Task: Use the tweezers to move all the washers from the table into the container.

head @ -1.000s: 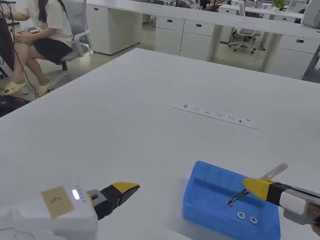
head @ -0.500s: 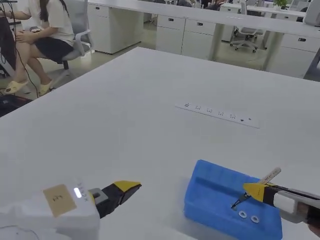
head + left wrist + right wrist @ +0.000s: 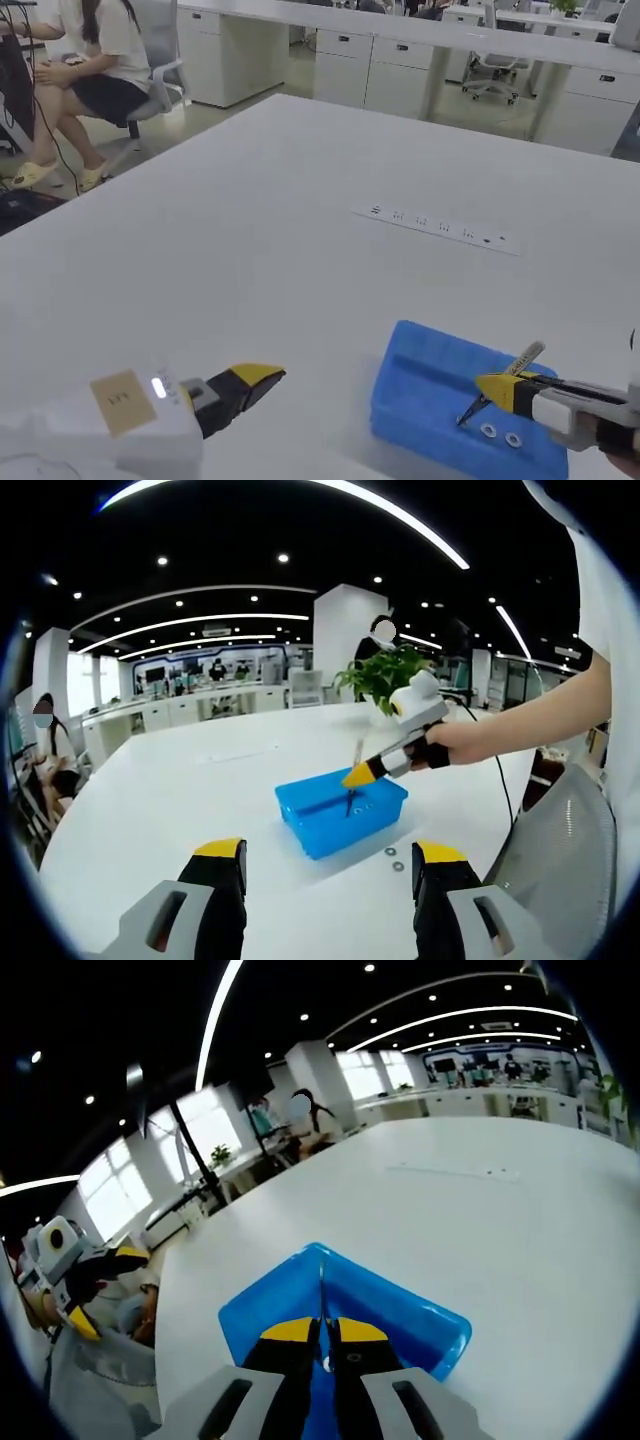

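Observation:
A blue container (image 3: 430,385) sits on the white table (image 3: 280,220) at the near right. My right gripper (image 3: 495,385) hangs over it, shut on slim tweezers (image 3: 472,408) whose tip points down into it. Two washers (image 3: 487,431) show against the blue beside the tip. In the right gripper view the jaws (image 3: 322,1328) pinch the tweezers (image 3: 321,1285) above the container (image 3: 280,1300). My left gripper (image 3: 262,377) rests at the near left, open and holding nothing (image 3: 330,852). In its view two washers (image 3: 393,858) lie on the table beside the container (image 3: 330,815).
A white power strip (image 3: 440,228) lies flat across the far middle of the table. A person sits on a chair (image 3: 150,70) beyond the table's far left corner. White cabinets (image 3: 370,70) line the back. A potted plant (image 3: 385,675) stands behind the right hand.
My right gripper has sunk a little lower and nearer, and the tweezers stand steeper in the container. The left gripper has stayed put. The head camera shifted slightly.

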### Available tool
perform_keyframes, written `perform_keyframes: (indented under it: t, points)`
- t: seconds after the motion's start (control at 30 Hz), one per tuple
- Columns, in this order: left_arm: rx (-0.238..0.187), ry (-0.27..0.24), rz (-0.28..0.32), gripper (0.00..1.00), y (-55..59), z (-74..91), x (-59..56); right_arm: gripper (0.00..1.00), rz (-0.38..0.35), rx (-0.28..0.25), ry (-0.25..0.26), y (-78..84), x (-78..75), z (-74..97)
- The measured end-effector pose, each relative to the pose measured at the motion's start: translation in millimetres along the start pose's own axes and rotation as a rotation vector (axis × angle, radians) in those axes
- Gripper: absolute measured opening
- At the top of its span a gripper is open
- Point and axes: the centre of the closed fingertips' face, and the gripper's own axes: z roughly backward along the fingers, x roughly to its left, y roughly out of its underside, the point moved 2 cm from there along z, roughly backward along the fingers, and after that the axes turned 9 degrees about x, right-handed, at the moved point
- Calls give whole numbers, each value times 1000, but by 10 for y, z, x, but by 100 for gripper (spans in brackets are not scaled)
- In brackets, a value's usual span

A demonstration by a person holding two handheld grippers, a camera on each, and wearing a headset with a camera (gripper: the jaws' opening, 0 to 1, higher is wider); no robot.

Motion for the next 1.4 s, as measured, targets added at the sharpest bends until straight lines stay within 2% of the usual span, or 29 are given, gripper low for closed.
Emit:
perform_keyframes:
  t: [0.17,0.37,0.6,0.77,0.93,1.07,1.23,1.4]
  points:
    - [5,5,-5,67,4,-8,-11,3,47,18,9,4,25,-19]
    - [5,9,-7,67,4,-9,-20,4,114,11,34,-26,69,11]
    - [4,13,-12,67,1,-10,-27,3,213,-11,35,-125,228,114]
    - [1,13,-13,67,-3,-9,-28,3,274,-27,25,-187,378,247]
    - [-3,13,-13,67,-8,-8,-27,3,300,-55,18,-239,499,379]
    - [-3,11,-12,67,-6,-7,-24,3,289,-74,-1,-231,607,475]
    - [-6,8,-8,67,-7,-2,-15,3,256,-70,-36,-107,735,534]
    - [-4,11,-10,66,-3,0,-24,3,233,-39,-52,52,761,498]
